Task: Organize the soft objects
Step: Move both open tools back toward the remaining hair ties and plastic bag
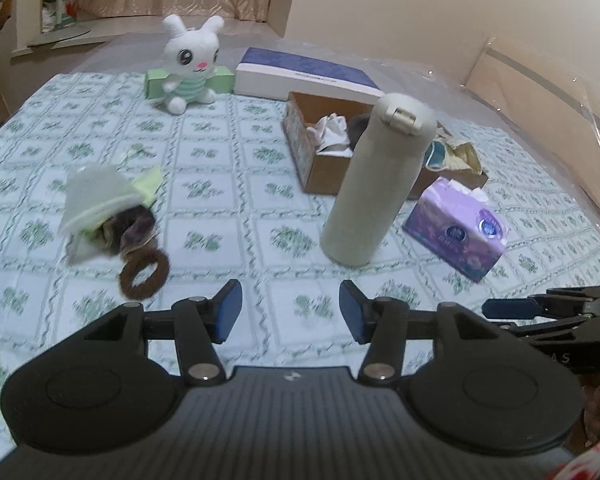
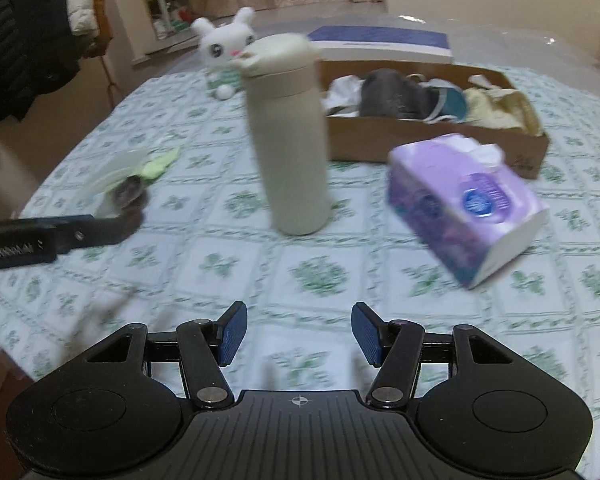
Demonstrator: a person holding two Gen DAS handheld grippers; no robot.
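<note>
Claws first: left claw [image 1: 291,311] is spread wide and holds nothing, low over the near part of the table [image 1: 236,200]; right claw [image 2: 299,334] is likewise wide and empty, just beside it on the right.

Table carries a green-and-white checked cloth. Soft things lie in two places. On the left: a small heap of a pale green sock [image 1: 100,196] over a dark scrunchie, with a brown hair tie [image 1: 145,274] touching its near edge. On the right, further back: a cardboard box [image 1: 304,160] already holding white, grey, teal and yellow cloth pieces.

Cream bottle [image 1: 374,184] stands upright just near of the box. Purple tissue pack [image 1: 458,224] lies to the right of the bottle, near the box's corner. At the far side, a white plush rabbit [image 1: 190,62] sits against a green carton, with a blue-and-white flat box [image 1: 306,74] to its right.

Right wrist view is motion-blurred; fine detail there is unreadable.
</note>
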